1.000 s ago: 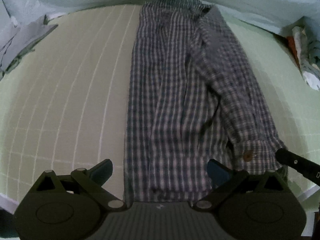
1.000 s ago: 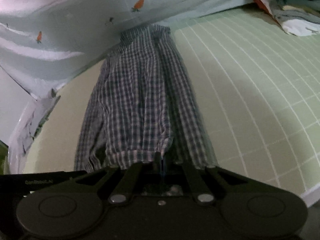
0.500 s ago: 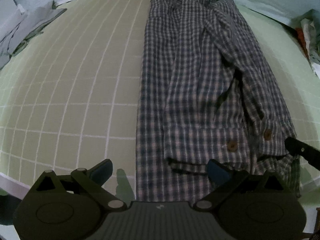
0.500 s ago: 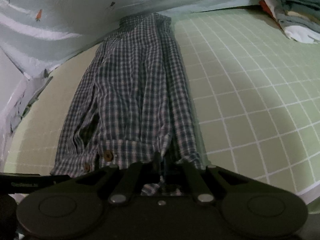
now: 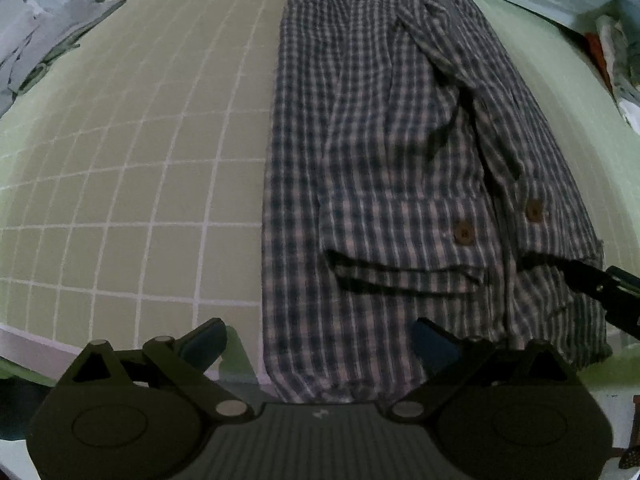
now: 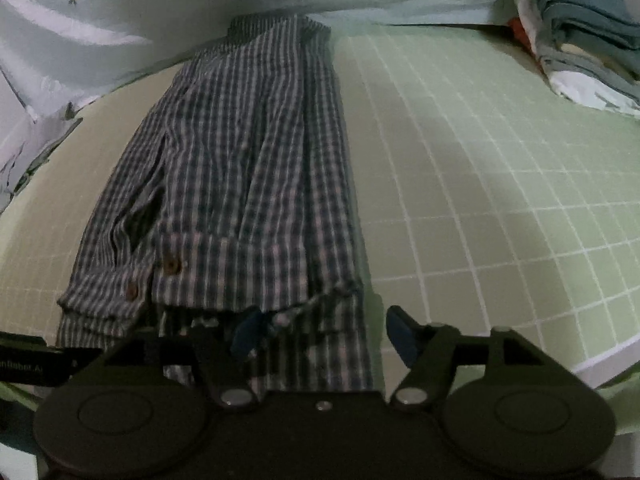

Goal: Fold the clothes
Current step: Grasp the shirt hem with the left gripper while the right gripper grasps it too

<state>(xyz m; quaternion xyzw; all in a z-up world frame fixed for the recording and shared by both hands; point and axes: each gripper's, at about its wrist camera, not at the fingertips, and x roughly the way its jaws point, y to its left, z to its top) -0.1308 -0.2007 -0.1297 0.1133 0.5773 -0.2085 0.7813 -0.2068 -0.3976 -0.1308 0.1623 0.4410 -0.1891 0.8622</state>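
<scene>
While both claws gape, plaid shirt (image 5: 384, 184) flat on mat (image 5: 132, 168).

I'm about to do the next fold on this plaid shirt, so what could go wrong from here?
The buttoned cuffs lie loose on the plaid shirt, so lifting the hem may slide the sleeves off. The hem overhangs the grid mat edge, so either open gripper, left gripper or right gripper, might pinch one layer only.

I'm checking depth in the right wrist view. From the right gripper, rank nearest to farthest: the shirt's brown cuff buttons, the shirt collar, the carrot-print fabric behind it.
From the right gripper:
1. Brown cuff buttons, near, to the left on the plaid shirt; the two are too close to rank apart.
2. Shirt collar, at the shirt's far end, centre.
3. Carrot-print fabric, just beyond the collar, along the top.
</scene>
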